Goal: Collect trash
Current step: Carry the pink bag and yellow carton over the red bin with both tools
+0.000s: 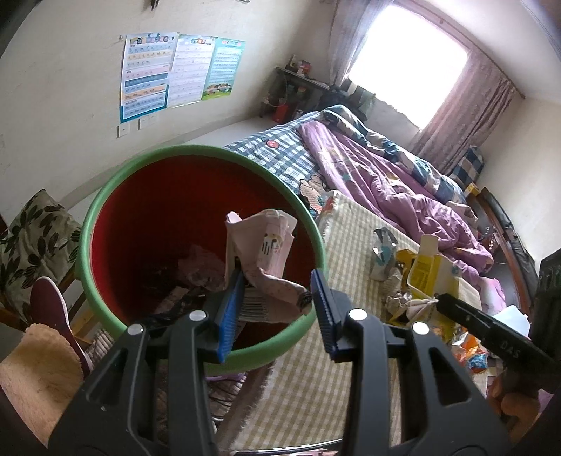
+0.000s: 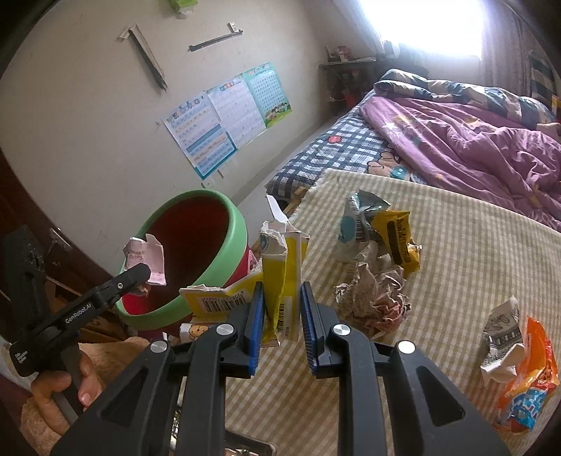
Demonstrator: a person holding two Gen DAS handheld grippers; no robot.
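Right wrist: 1 bin (image 2: 196,224), 2 tools (image 2: 282,322).

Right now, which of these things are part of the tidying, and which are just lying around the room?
Part of the job:
- green bin
- pink wrapper
- yellow carton
- crumpled paper
- orange packet

Just lying about:
- purple quilt
- wall posters
- slipper

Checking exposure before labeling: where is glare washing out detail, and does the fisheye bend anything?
Left wrist view: the window is blown out white, and the walls curve. Right wrist view: the window glares too, hazing the shelf beside it; the bin interior stays dark.
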